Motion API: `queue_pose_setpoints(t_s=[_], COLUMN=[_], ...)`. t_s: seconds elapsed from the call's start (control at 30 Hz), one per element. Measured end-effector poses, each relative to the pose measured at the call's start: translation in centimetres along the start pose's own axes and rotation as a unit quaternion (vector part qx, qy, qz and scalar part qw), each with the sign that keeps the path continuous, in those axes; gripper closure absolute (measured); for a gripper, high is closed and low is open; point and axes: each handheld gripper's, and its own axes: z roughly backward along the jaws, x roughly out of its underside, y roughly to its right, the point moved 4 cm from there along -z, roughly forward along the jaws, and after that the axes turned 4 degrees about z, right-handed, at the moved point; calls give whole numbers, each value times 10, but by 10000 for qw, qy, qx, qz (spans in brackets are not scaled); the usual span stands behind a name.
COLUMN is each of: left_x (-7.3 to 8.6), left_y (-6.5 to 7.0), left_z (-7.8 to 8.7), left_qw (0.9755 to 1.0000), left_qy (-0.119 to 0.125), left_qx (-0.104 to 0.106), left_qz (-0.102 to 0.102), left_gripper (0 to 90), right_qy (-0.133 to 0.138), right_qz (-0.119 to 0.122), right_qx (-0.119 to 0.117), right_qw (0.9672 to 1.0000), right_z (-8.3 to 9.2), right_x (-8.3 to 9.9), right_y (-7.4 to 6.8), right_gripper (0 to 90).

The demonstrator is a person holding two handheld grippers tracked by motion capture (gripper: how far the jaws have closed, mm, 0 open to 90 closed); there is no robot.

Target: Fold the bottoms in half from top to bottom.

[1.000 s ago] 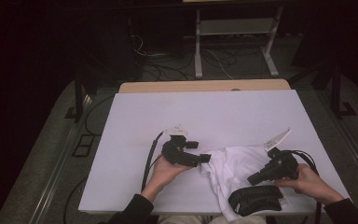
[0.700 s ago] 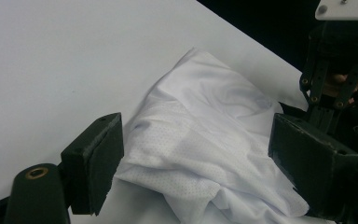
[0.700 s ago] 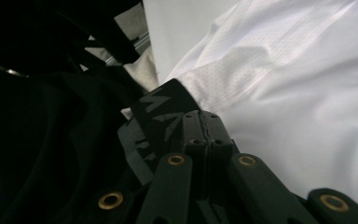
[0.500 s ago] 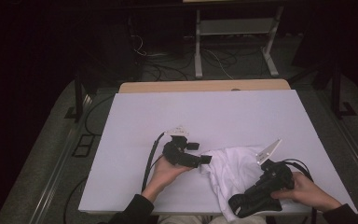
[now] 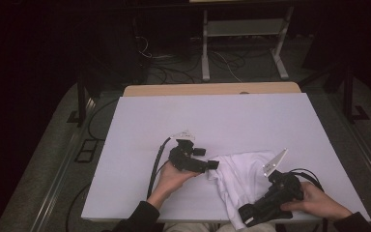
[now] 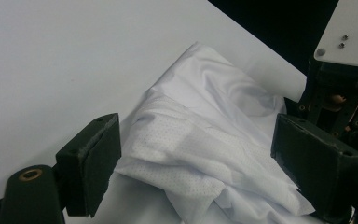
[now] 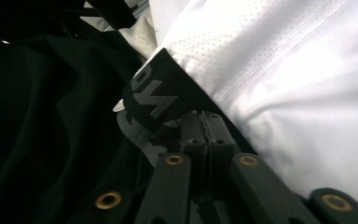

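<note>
Fabric is the matter here: a white garment (image 5: 244, 179) lies bunched on the near right part of the white counter (image 5: 212, 125), with its near end running up to the counter's near edge. In the left gripper view you see thin cloth (image 6: 205, 154) with fine perforations, folded over itself in loose layers. In the right gripper view a stitched seam crosses it, and a black band with grey lettering (image 7: 154, 100) borders its edge.

Your left tongs (image 5: 211, 164) sit at the garment's left edge, spread wide, a bunched fold lying between the pads without either pad pressing on it. Your right tongs (image 7: 204, 122) sit at the near end of the garment, by the counter's near edge. They are nearly pressed together and have just begun to part a little. The pads meet at the black band, but you cannot tell whether cloth is caught between them.

Expect the garment to be very light, limp and somewhat slick. It will likely sag and drape from whatever point you lift, and it will not hold a shape. A single thin layer may slide out of the pads. Judged from the frames, the firmest places to hold are the black band and the stitched seam, where the cloth is doubled. Pinch deep over a fold rather than at a loose edge.
</note>
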Motion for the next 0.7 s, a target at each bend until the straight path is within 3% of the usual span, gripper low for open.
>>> queue_pose_setpoints(t_s=[0.13, 0.33, 0.63, 0.7], left_x=[0, 1, 0, 0], left_y=[1, 1, 0, 0], left_z=[-2, -4, -6, -7], left_qw=[10000, 10000, 10000, 10000], left_qy=[-29, -65, -29, -15], left_qx=[15, 33, 57, 51], left_qz=[9, 9, 46, 72], left_gripper=[153, 148, 141, 139], right_qy=[73, 389, 921, 982], right_qz=[164, 320, 517, 520], right_qx=[88, 431, 682, 694], right_qw=[9998, 9978, 9921, 9914], right_z=[4, 18, 41, 46], right_x=[-2, -8, -18, -19], right_y=[-4, -9, -8, -7], right_gripper=[729, 518, 154, 115])
